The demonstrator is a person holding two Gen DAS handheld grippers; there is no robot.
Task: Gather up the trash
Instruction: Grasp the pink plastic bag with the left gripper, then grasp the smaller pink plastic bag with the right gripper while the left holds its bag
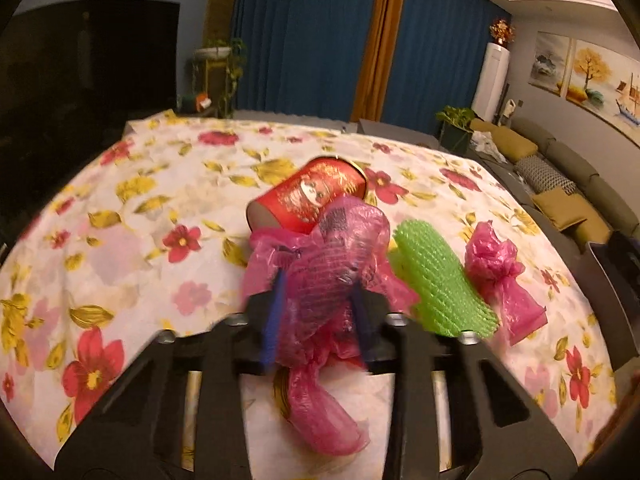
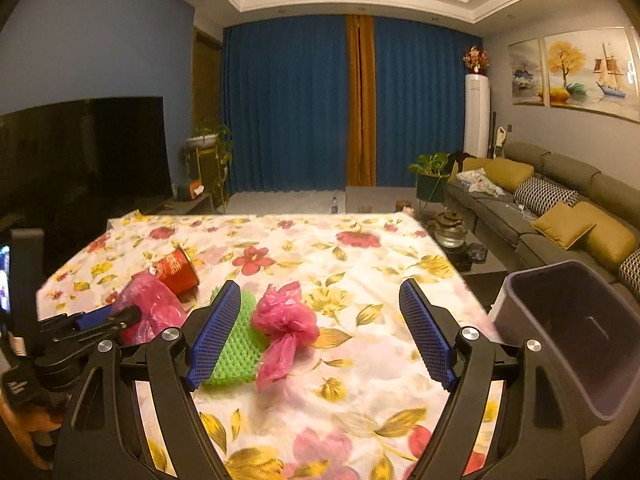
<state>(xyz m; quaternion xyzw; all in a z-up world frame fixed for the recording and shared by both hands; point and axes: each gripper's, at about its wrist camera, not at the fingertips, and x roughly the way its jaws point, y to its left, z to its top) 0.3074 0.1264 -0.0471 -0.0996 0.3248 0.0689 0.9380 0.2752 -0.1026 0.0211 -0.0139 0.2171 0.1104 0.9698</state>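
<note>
My left gripper (image 1: pixel 318 284) is shut on a crumpled pink plastic bag (image 1: pixel 324 276), held just above the flowered tablecloth (image 1: pixel 132 232). Behind it lies a red can (image 1: pixel 312 196) on its side. To its right lie a green foam net (image 1: pixel 436 280) and a small knotted pink bag (image 1: pixel 500 276). My right gripper (image 2: pixel 320 320) is open and empty above the cloth; the small pink bag (image 2: pixel 286 320) sits between its fingers and the green net (image 2: pixel 236 344) lies by its left finger. The left gripper (image 2: pixel 100 320) with its pink bag (image 2: pixel 148 308) and the red can (image 2: pixel 176 272) show at the left.
A grey-purple bin (image 2: pixel 568 332) stands off the table's right edge. A sofa with cushions (image 2: pixel 560 216) runs along the right wall. A dark TV (image 2: pixel 80 160) is at the left, and a low table with a kettle (image 2: pixel 450 232) lies beyond the right corner.
</note>
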